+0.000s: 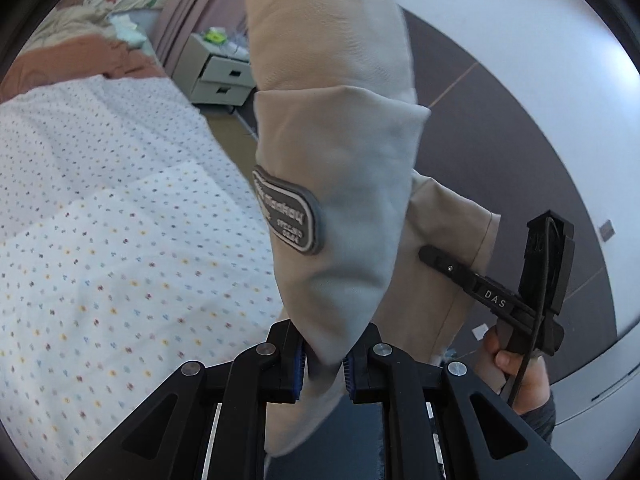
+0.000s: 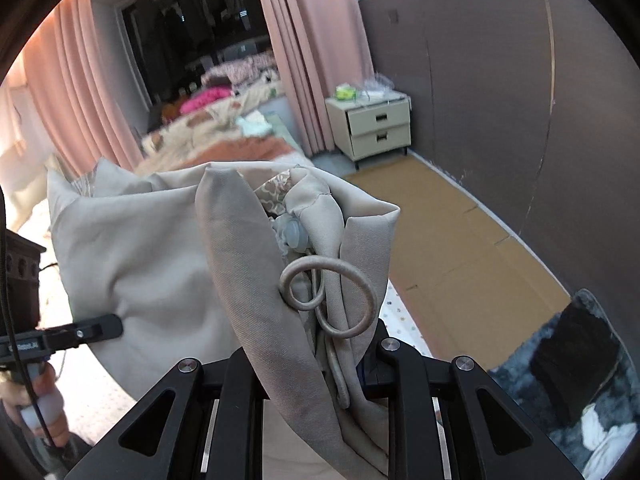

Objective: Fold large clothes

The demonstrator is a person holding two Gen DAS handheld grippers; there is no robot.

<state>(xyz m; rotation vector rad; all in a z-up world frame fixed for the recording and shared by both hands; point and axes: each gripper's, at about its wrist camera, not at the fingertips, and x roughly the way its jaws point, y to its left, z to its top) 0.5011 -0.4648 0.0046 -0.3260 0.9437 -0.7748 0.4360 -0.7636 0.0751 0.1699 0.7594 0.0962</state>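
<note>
Left gripper (image 1: 325, 364) clamping a fold of beige garment (image 1: 340, 152), blue pads (image 1: 301, 372) pressing the cloth from both sides. Garment hanging in the air above the bed (image 1: 120, 240), rising out of the top of the left wrist view. Grey patch (image 1: 289, 210) with pale lettering showing on the cloth just above the left gripper. Right gripper (image 1: 434, 258) appearing at the right of the left wrist view, fingertip lying against the garment's edge, a hand (image 1: 520, 372) gripping its handle below.

Right gripper (image 2: 316, 364) pinching a bunched part of the same garment (image 2: 160, 248), cloth filling the gap between its jaws. Drawcord (image 2: 332, 300) curling in a loop just above the right gripper, a translucent toggle (image 2: 294, 234) sitting higher in the folds. Left gripper (image 2: 114, 326) entering from the left of the right wrist view, tip resting against the garment.

Bed wearing a white dotted sheet, piled bedding (image 2: 224, 136) lying at its far end. Nightstand (image 2: 370, 128) with two drawers standing against the brown wall (image 2: 480, 80), beside pink curtains (image 2: 312, 40). Cardboard (image 2: 460, 240) covering the floor next to the bed.
</note>
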